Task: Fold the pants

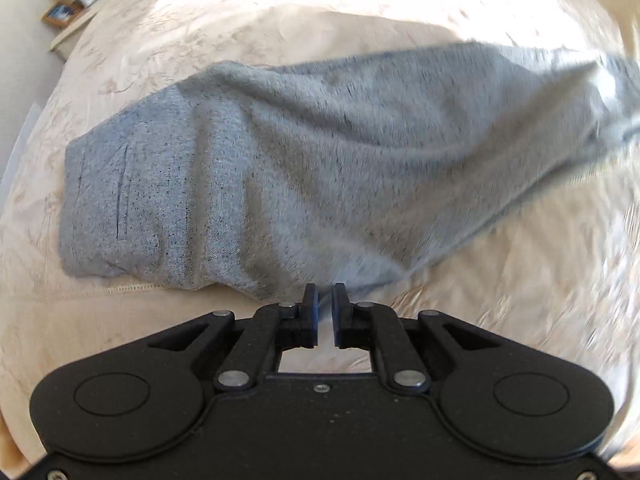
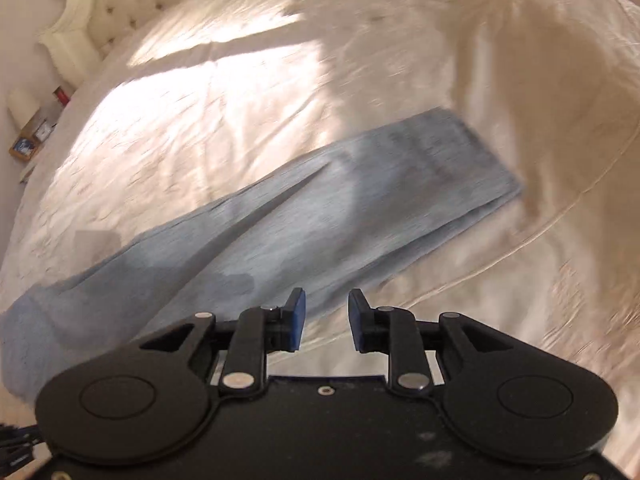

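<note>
Grey heathered pants lie flat across a cream bedspread, waist and pocket at the left, legs stretching right. My left gripper hovers just at their near edge, jaws nearly closed with a narrow gap, holding nothing. In the right wrist view the pants lie folded lengthwise, leg hems at the upper right. My right gripper is above their near edge, jaws open and empty.
The bedspread is wrinkled with a sunlit patch. A tufted headboard stands at the far left. A bedside table with a small framed picture and a bottle is beside the bed.
</note>
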